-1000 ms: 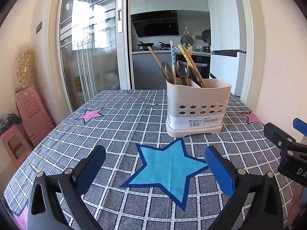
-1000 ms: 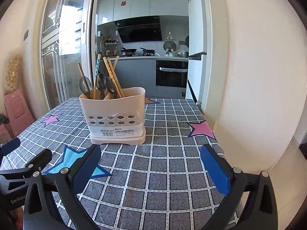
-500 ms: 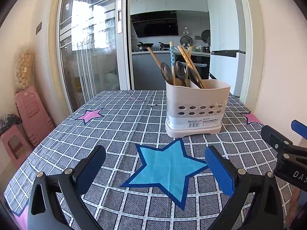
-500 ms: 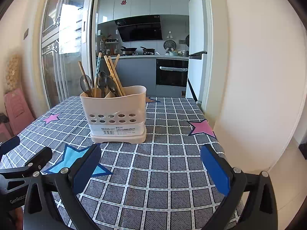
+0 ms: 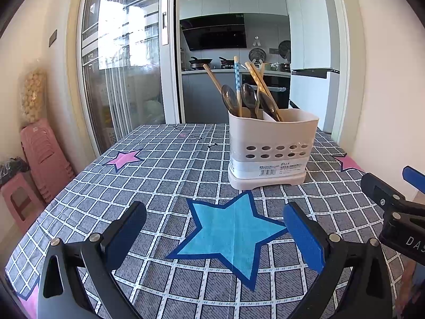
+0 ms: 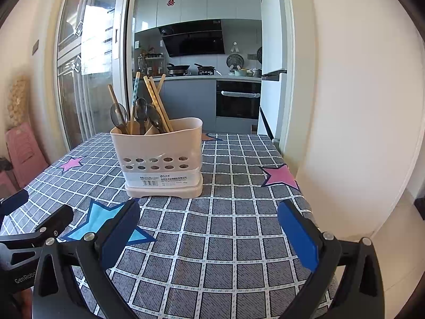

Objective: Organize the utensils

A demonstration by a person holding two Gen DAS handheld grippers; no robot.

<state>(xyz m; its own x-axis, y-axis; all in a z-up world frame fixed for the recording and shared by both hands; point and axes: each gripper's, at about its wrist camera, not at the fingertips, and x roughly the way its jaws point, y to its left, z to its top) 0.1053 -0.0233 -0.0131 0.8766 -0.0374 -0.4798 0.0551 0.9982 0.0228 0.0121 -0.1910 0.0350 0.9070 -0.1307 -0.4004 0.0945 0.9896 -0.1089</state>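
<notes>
A cream plastic utensil holder (image 5: 271,148) (image 6: 160,156) stands upright on the checked tablecloth, with a row of holes in its front. Several wooden chopsticks (image 5: 256,79) (image 6: 156,98) and dark spoons (image 5: 248,97) (image 6: 140,110) stick out of its left compartments. My left gripper (image 5: 215,235) hovers open over the blue star, well short of the holder, with nothing between its blue pads. My right gripper (image 6: 208,235) is open and empty too, nearer the table's right side; the holder stands ahead and to its left.
The grey checked tablecloth (image 5: 164,175) with blue and pink stars covers the table. The table's right edge (image 6: 300,183) runs beside a white wall. Pink stools (image 5: 39,159) stack by the left wall. A glass sliding door and a kitchen lie beyond.
Both grippers have drifted slightly; the holder sits a little lower and further right in the right wrist view. Nothing was taken hold of or let go.
</notes>
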